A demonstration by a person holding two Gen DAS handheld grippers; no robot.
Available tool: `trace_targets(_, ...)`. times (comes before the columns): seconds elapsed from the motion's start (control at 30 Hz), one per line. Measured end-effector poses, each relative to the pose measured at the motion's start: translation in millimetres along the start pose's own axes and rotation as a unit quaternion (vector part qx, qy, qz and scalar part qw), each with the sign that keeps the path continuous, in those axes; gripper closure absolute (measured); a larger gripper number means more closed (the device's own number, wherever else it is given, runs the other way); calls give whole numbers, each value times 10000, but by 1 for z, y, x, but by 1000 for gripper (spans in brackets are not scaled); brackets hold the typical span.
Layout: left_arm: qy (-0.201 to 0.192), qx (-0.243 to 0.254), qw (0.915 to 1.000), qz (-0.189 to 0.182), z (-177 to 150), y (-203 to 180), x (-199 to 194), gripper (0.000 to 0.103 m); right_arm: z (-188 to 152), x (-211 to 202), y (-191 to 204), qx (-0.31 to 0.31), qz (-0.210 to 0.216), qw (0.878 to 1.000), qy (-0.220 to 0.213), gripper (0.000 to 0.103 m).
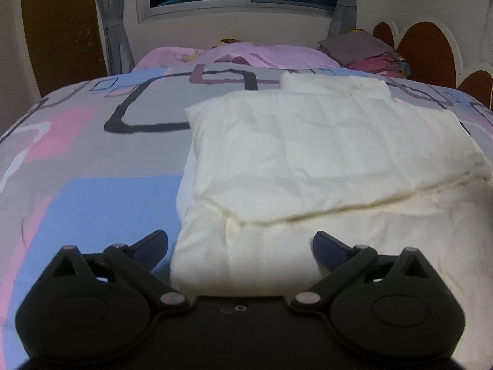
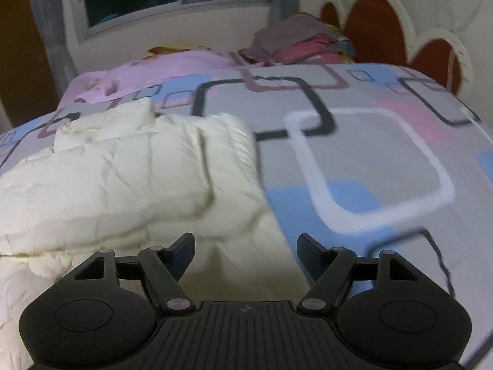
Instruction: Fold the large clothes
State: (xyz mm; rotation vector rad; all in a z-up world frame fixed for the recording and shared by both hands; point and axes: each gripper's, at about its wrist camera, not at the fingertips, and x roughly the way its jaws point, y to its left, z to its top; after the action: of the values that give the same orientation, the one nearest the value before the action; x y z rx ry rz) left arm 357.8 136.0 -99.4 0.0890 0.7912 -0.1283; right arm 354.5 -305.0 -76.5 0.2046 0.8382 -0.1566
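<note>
A cream quilted garment [image 1: 308, 160] lies partly folded on the patterned bedspread [image 1: 77, 154], one layer doubled over another. My left gripper [image 1: 240, 246] hovers open over its near left corner, nothing between the fingers. In the right wrist view the same cream garment [image 2: 129, 178] fills the left half, its collar bunched at the far end. My right gripper [image 2: 246, 248] stands open above the garment's near right edge, where it meets the bedspread [image 2: 369, 154], and holds nothing.
A pink sheet [image 1: 246, 55] lies at the far end of the bed. A stack of folded clothes [image 1: 366, 52] sits by the brown scalloped headboard [image 1: 428, 49]. A window with grey curtains [image 1: 114, 21] is behind, a wooden door [image 1: 61, 24] on the left.
</note>
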Motion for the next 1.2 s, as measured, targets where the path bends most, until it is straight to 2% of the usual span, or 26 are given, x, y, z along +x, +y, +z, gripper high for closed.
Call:
trace_targets(0.2,17,-207,9998,45,-20,16,-28,6,-23,-30,-22,40,2,10000,68,30)
trace_targets(0.4,178,-394,9989,195,-57,14,-59,9,-43,-54,-50,271,200,9994,52,30)
trace_targets(0.5,213,-483,9983,230,-75,7,-73,10,-62,-69,-67,333,299,9990,47,30)
trace_targets(0.63,283,-819,9961,172,-99,8,-96,13,-91,-85,-92,540,479,9972,194,30)
trace_targets(0.77,334,-956,9946,221,-121,14,-118,17,-122,-99,-114,725,710,9941,394,30)
trace_targets(1.03,350,-1415,9893,48,-147,29,-143,25,-156,-108,-140,1264,1153,9836,572,30)
trace_targets(1.1,438,-1567,9866,-112,-152,34,-144,31,-157,-107,-144,1385,1269,9805,579,36)
trace_targets(1.13,460,-1649,9850,-233,-155,36,-145,32,-158,-106,-145,1464,1313,9785,615,42)
trace_targets(1.2,481,-1753,9825,-410,-159,38,-147,35,-156,-105,-147,1545,1366,9766,610,43)
